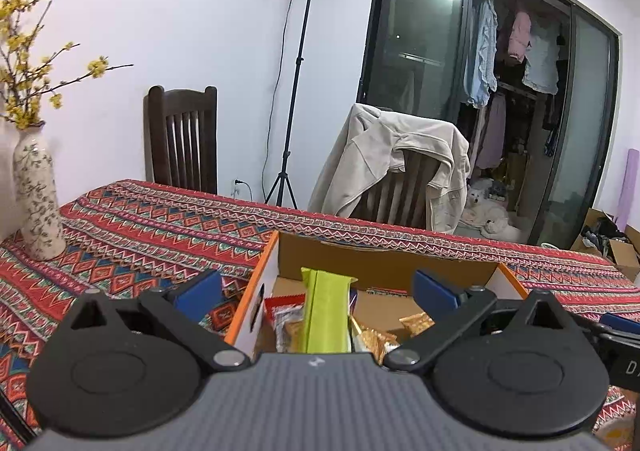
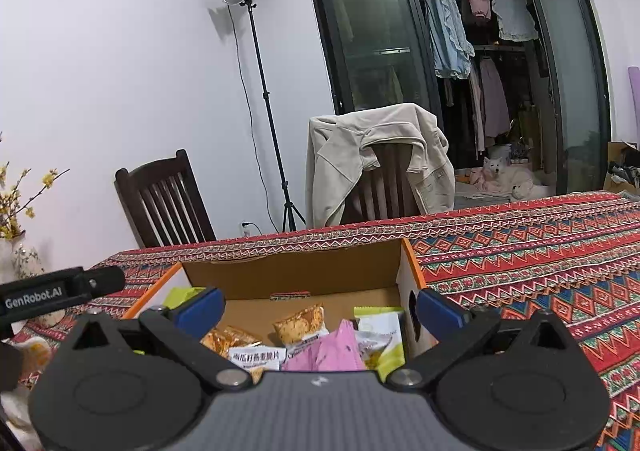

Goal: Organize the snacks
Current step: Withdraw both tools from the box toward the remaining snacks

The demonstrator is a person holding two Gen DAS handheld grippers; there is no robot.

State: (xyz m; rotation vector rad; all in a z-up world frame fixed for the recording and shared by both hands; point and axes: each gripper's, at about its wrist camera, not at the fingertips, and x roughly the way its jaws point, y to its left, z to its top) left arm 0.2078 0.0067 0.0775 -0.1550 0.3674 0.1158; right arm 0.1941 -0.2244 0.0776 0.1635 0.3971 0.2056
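Both tongs wide and empty over the snack box

Our left tongs (image 1: 320,289) and right tongs (image 2: 318,305) gape with nothing gripped — packets already lie in the cardboard box (image 2: 296,271) on the counter (image 2: 520,251); one brown packet (image 1: 222,317) sits outside it, so we're nearly done.

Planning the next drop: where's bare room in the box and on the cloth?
Free: cardboard box floor along its back wall, behind the orange snack packet; the tablecloth right of the box; the cloth between vase and box. Crowded: the box's near half, with green packet, pink packet and others overlapping.
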